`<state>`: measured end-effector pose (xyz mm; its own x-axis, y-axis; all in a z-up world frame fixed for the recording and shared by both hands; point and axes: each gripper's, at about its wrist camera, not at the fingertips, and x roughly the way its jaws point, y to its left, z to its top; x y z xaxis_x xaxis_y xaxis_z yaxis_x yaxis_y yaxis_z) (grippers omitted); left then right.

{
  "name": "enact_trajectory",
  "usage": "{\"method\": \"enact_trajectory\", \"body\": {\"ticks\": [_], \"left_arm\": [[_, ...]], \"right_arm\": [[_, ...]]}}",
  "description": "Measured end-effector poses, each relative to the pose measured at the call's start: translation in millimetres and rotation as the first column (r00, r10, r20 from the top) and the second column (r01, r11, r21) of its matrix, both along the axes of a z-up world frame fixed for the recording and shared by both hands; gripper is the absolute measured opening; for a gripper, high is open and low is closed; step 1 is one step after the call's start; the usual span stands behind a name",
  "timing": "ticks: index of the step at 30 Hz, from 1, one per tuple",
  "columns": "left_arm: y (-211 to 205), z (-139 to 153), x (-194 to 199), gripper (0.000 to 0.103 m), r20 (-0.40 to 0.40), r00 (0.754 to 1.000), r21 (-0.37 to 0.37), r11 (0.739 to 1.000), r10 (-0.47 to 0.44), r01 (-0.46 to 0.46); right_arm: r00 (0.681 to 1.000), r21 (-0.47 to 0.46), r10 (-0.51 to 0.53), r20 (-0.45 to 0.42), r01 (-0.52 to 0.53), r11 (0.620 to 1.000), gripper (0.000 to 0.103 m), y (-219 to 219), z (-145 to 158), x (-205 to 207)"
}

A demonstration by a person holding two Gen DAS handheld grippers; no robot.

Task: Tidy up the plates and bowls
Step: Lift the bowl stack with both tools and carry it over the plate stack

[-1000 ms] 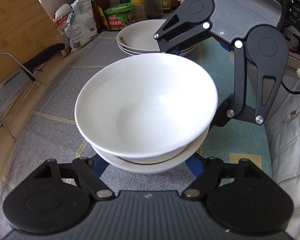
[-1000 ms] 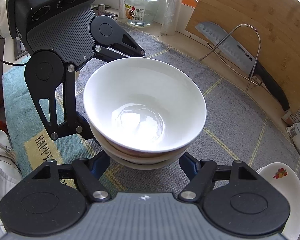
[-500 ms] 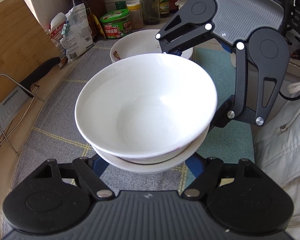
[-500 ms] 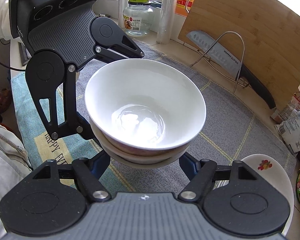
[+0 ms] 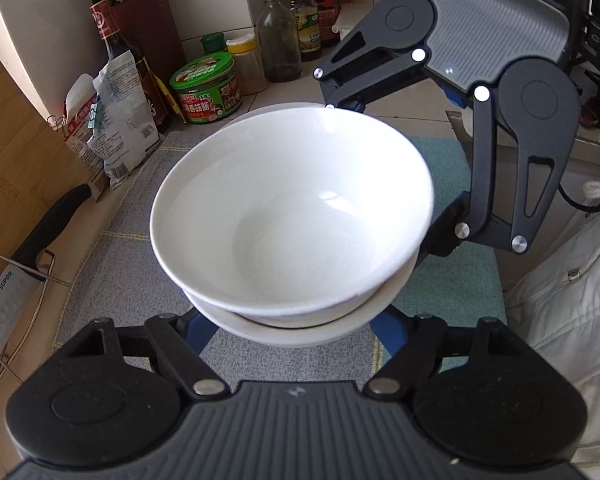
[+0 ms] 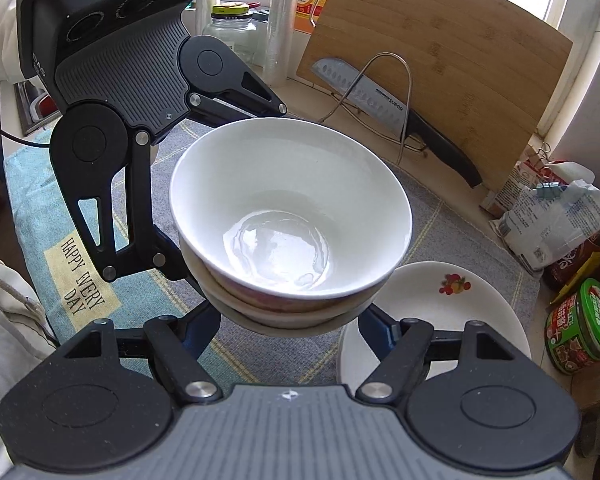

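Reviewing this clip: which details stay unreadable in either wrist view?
- Left wrist view: left claw fingertips, hidden beneath the stacked bowls; contact unseen.
- Right wrist view: right claw fingertips likewise hidden under the bowls.
- Right wrist view: plate stack, near part covered by the claw body; count unclear.
- Left wrist view: plates almost wholly behind the bowls.

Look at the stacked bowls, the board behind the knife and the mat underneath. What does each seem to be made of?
Stacked bowls: probably glazed ceramic; glossy white, with sharp window reflections inside.
Board: looks like bamboo or wood; matt, pale brown, with jointed strips and grain.
Mat: woven cloth, apparently; dull grey with thin yellow lines and a visible weave.
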<state>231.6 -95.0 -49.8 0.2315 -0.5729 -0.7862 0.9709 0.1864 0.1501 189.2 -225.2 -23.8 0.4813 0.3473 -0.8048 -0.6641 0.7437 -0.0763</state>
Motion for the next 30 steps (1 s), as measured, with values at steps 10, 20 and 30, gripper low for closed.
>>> {"method": "enact_trajectory", "body": {"ticks": [10, 20, 30], "left_arm": [[-48.6, -4.1, -0.5, 0.08, 0.027, 0.999, -0.012, 0.999, -0.044, 0.044], [-93.5, -20.3, 9.4, 0.08, 0.048, 0.997, -0.008, 0.998, -0.058, 0.058], [-117.9, -40.1, 32.3, 0.08, 0.013, 1.0, -0.016, 1.0, -0.004, 0.004]], "right_arm": [[0.998, -0.016, -0.052, 0.022, 0.052, 0.999, 0.08, -48.3, 4.8, -4.1], [0.995, -0.027, -0.094, 0.021, 0.095, 0.995, 0.08, -90.4, -3.5, 8.0], [0.992, -0.022, -0.13, -0.009, 0.13, 0.991, 0.08, -112.3, -24.5, 33.2]]}}
